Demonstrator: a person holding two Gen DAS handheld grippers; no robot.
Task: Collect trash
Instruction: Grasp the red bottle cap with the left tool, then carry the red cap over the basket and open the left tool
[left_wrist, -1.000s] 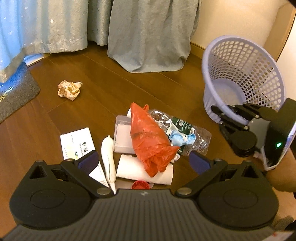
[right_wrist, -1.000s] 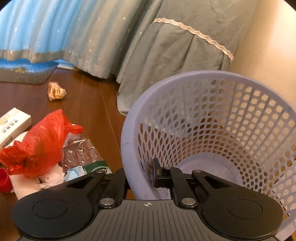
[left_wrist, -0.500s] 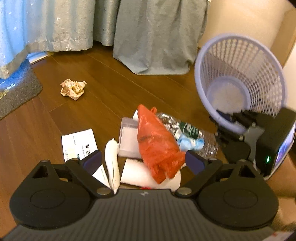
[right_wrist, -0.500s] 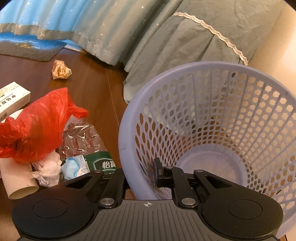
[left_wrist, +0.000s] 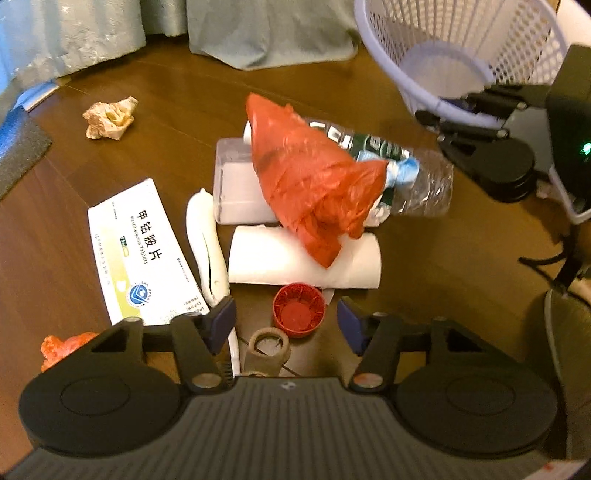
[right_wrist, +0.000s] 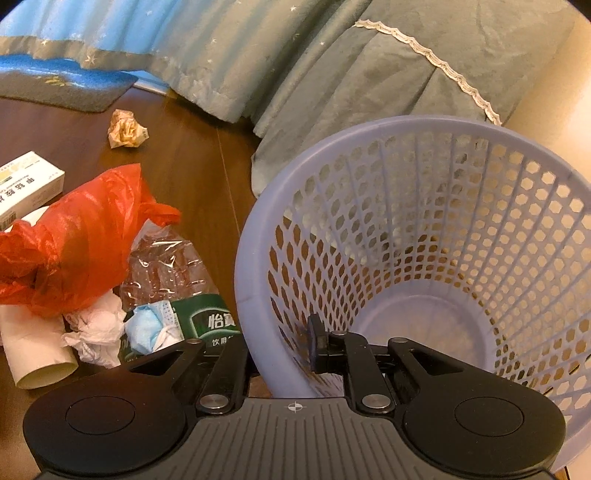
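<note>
one red cap (left_wrist: 298, 314) between closing jaws

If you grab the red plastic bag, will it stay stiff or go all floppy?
Probably floppy: the crumpled red plastic bag drapes over the white paper roll. It looks thin and see-through, so likely very light. It may slip or snag on things underneath.

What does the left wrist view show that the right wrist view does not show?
Only the left wrist view: the red bottle cap between the closing left gripper, a white tube, a clear box.

Only the right wrist view: the right gripper clamped on the basket wall, and crumpled white tissue.

Both: red plastic bag, crushed bottle, paper roll, medicine box, crumpled brown paper.
</note>
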